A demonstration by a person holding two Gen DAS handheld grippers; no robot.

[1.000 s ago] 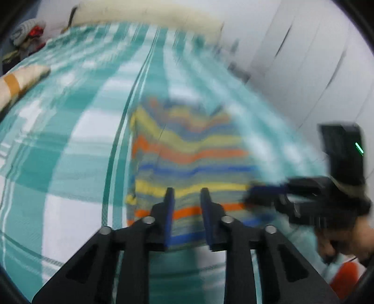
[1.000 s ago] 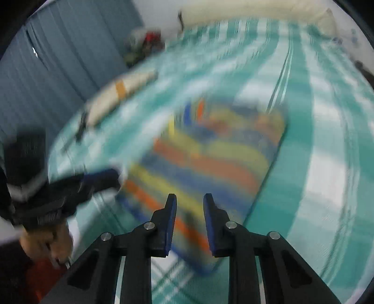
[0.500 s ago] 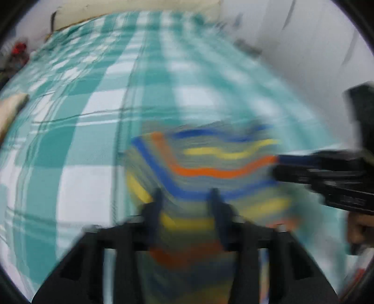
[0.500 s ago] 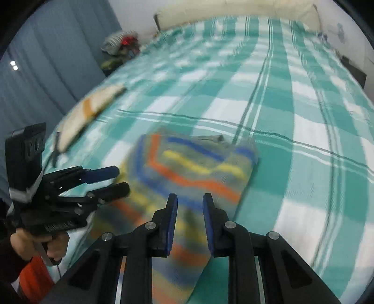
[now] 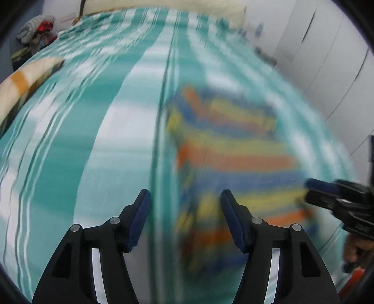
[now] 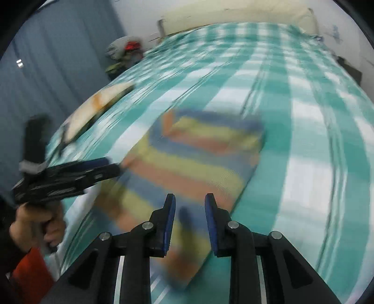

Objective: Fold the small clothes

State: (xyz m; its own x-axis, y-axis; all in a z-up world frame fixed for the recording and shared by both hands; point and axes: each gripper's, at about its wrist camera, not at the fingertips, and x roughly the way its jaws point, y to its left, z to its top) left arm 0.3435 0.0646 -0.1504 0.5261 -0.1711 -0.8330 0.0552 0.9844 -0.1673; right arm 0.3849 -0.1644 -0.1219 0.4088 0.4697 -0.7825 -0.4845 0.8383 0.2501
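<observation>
Room: blue curtain [image 6: 58,70] on one side, white wardrobe doors [image 5: 327,70] on the other, cream headboard [image 6: 233,16] at the far end.
Surface: bed with teal and white checked cover [image 5: 105,128]; wide bare stretches on both sides of the garment.
Pillow: cream with an orange band [image 5: 23,79], at the bed's edge, well apart from the garment.
Clothes pile [image 6: 124,51]: beside the bed's far corner.
Task's thing: striped garment [image 6: 187,163], folded, flat near the bed's near edge; blurred.
Left gripper [image 5: 184,201]: jaws opening, wide, nothing gripped.
Right gripper [image 6: 189,203]: jaws opening, narrow gap; garment below, not pinched.
Writing: none readable.
</observation>
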